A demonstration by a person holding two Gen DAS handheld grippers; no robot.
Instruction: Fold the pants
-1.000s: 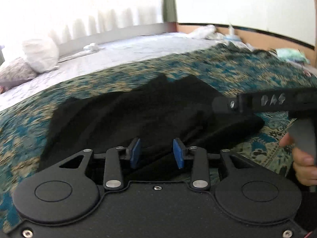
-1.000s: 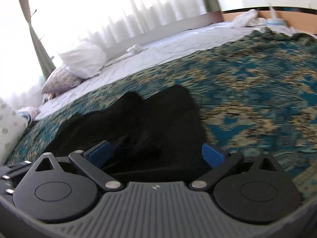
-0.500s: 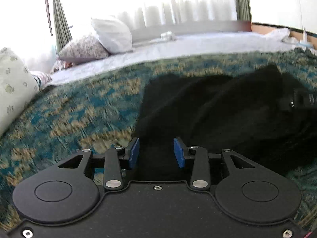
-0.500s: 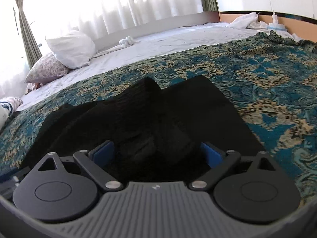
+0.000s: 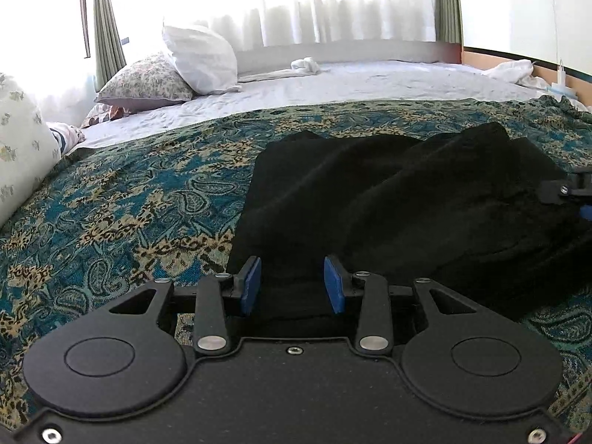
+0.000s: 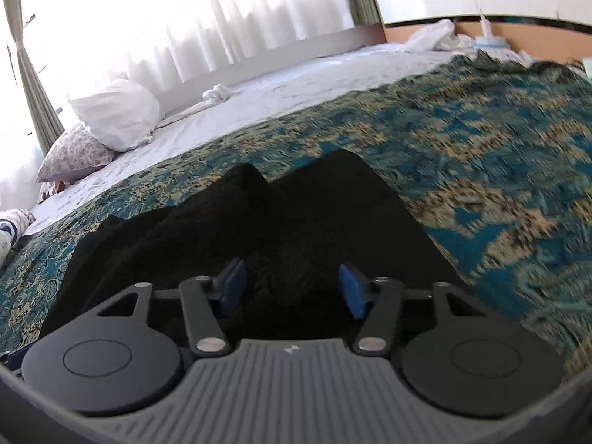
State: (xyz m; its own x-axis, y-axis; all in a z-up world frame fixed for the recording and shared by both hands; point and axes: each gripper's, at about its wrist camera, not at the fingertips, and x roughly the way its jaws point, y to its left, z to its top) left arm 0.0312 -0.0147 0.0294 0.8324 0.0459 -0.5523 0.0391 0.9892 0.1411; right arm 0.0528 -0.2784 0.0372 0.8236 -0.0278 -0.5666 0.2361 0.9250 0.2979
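Left wrist view: black pants (image 5: 388, 199) between parted jaws.

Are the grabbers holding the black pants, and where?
Not yet. The left gripper straddles the near edge of the black pants without pinching. The right gripper has just been closing over them, still unclamped.

Black hand-held gripper (image 5: 292, 286) — blue pads (image 5: 251, 286), silver screws, round discs

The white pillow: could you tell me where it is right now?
In the left wrist view the white pillow sits upper left, propped on the floral pillow below the curtains.
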